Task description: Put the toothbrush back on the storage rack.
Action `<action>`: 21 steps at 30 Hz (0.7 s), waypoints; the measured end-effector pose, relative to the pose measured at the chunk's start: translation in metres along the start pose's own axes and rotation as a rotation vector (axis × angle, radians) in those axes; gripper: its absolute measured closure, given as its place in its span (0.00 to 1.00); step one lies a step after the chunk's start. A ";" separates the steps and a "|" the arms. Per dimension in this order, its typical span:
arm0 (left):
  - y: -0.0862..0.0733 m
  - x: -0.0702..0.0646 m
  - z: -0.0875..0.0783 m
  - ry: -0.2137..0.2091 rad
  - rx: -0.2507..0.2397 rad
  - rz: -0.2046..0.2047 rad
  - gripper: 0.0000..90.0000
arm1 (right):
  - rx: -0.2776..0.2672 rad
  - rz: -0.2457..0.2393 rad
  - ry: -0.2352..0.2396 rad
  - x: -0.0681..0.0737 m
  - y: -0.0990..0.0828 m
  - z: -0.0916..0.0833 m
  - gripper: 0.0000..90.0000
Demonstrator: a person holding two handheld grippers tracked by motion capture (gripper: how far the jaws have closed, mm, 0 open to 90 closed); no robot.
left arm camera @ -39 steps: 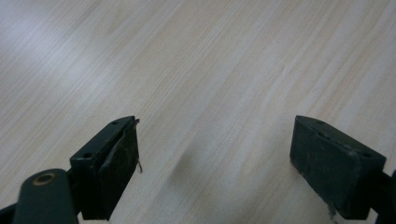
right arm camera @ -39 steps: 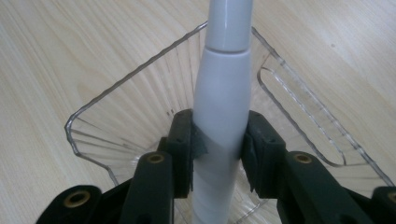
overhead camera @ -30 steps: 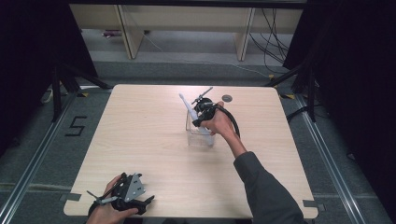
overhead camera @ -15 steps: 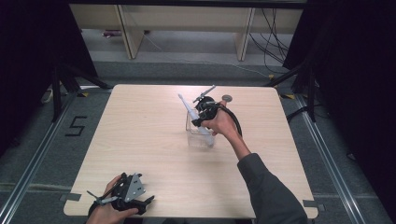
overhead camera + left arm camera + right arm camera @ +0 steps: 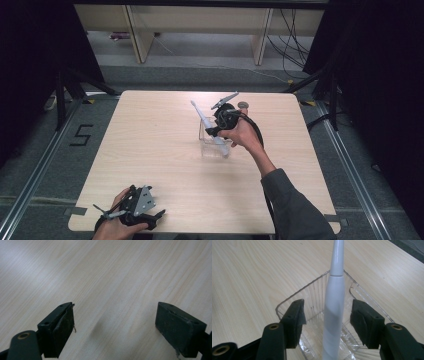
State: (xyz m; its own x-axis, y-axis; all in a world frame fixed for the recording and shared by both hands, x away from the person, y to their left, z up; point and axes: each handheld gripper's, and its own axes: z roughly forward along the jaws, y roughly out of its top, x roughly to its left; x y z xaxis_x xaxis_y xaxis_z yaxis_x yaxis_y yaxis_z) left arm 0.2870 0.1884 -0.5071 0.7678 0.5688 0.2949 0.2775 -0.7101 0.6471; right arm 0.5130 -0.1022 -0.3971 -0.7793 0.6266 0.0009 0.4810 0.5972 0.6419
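A white toothbrush [image 5: 202, 119] stands leaning to the far left in a clear plastic container [image 5: 216, 149] at mid-table. My right gripper [image 5: 215, 131] hovers at the container's near right side. In the right gripper view its jaws have just been opening; they flank the toothbrush handle [image 5: 334, 302] with a gap on each side, above the container's ribbed rim [image 5: 294, 293]. My left gripper [image 5: 145, 204] rests near the table's front left edge. In the left gripper view it [image 5: 115, 317] is open over bare wood.
A small grey round object [image 5: 243, 105] lies on the light wooden table [image 5: 150, 130] just beyond the right hand. Shelving legs and cables stand past the far edge. Dark curtains line both sides.
The right gripper's jaws have spread apart off the toothbrush handle and the hand has drawn slightly back and up. The toothbrush stays leaning in the container. The left gripper has not moved.
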 end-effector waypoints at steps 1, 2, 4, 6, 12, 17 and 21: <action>0.000 0.000 -0.001 -0.013 0.001 -0.001 0.17 | -0.003 0.006 0.007 0.001 0.000 -0.002 0.49; 0.000 0.000 -0.001 -0.013 0.002 0.002 0.17 | -0.019 -0.012 0.003 0.000 0.000 -0.001 0.48; 0.000 0.000 -0.001 -0.017 -0.003 -0.003 0.17 | -0.023 0.011 0.009 0.001 -0.001 -0.004 0.47; 0.000 0.000 -0.001 -0.017 -0.002 -0.003 0.17 | -0.006 0.041 -0.012 0.004 -0.002 -0.006 0.44; 0.000 0.000 -0.001 -0.016 0.002 0.000 0.17 | -0.046 -0.002 -0.001 0.005 -0.005 -0.011 0.43; 0.000 0.000 -0.001 -0.015 -0.003 -0.004 0.17 | -0.062 0.001 -0.002 0.007 -0.008 -0.015 0.40; 0.000 0.000 -0.001 -0.016 -0.004 -0.004 0.17 | -0.081 -0.005 0.001 0.009 -0.012 -0.020 0.40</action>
State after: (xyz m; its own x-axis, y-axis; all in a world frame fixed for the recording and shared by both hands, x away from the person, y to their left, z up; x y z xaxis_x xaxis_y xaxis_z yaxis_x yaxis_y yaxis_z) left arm 0.2870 0.1888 -0.5063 0.7756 0.5652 0.2812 0.2786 -0.7062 0.6509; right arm 0.4923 -0.1139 -0.3890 -0.7822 0.6230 -0.0019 0.4426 0.5578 0.7021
